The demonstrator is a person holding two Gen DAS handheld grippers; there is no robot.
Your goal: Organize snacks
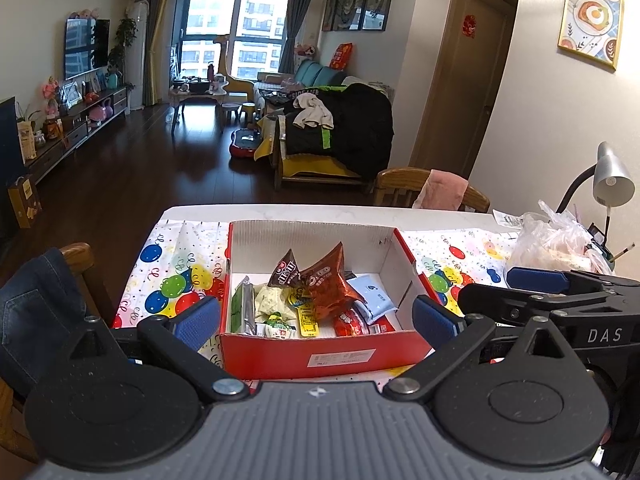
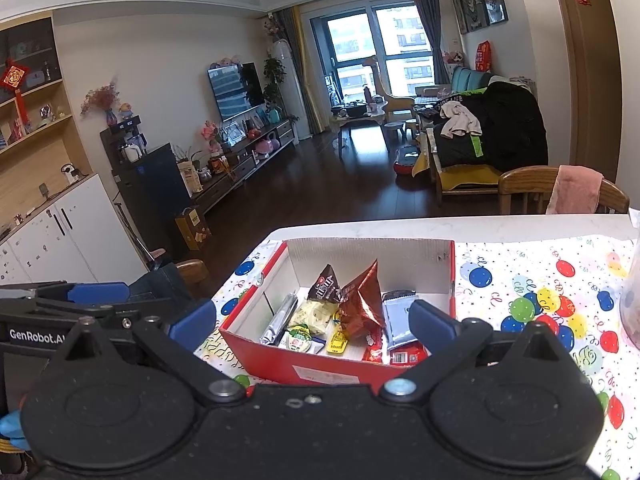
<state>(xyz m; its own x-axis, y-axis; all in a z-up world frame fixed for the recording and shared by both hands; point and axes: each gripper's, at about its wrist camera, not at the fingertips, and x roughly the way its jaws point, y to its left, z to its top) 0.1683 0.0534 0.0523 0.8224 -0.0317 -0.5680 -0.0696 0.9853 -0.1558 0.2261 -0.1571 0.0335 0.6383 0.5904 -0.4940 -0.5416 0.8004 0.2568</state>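
Note:
A red cardboard box (image 1: 320, 354) (image 2: 304, 364) with white inner walls stands on the balloon-print tablecloth (image 1: 176, 264) (image 2: 532, 280). Inside lie several snack packets: a red foil pouch (image 1: 326, 280) (image 2: 362, 300), a dark brown pouch (image 1: 285, 272) (image 2: 326, 286), a pale blue packet (image 1: 372, 292), a silver wrapper (image 2: 396, 316), a small green-lidded cup (image 1: 278, 326) (image 2: 299, 337). My left gripper (image 1: 318, 322) stands open in front of the box's near wall, nothing between its blue pads. My right gripper (image 2: 312, 320) is open too, empty, over the box's near edge.
A crumpled clear plastic bag (image 1: 552, 240) and a grey desk lamp (image 1: 612, 178) sit at the table's right. Wooden chairs stand behind (image 1: 400, 188) and left (image 1: 78, 256), one with denim draped. In the left wrist view the right gripper's body (image 1: 560, 292) shows right of the box.

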